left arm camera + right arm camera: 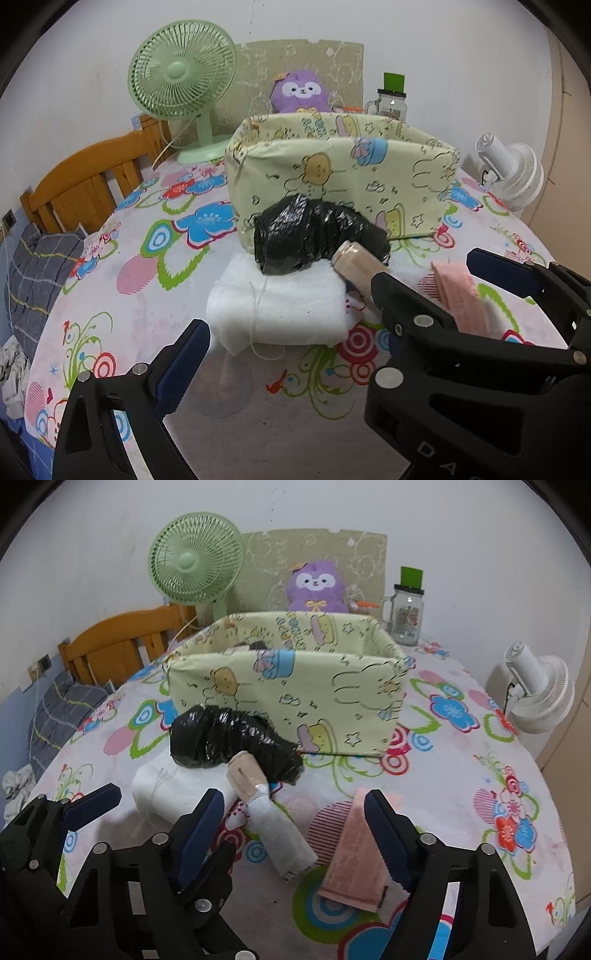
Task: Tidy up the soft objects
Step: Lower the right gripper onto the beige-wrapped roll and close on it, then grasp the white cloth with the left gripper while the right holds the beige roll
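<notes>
On the flowered tablecloth a black plastic bundle (317, 236) (229, 738) rests on a folded white cloth (280, 306) (173, 794), in front of a pale yellow fabric box (343, 177) (295, 686). A white roll with a beige end (354, 262) (273, 827) and a folded pink towel (461, 295) (358, 856) lie to the right. My left gripper (291, 332) is open, low before the white cloth. My right gripper (295, 823) is open over the roll and the towel, which runs along its right finger. The two grippers hang side by side.
A purple plush toy (317, 587) sits behind the box, beside a green fan (195, 561) and a glass mug jar (406, 616). A white fan (535, 690) stands off the table's right edge. A wooden chair back (85, 177) is at the left.
</notes>
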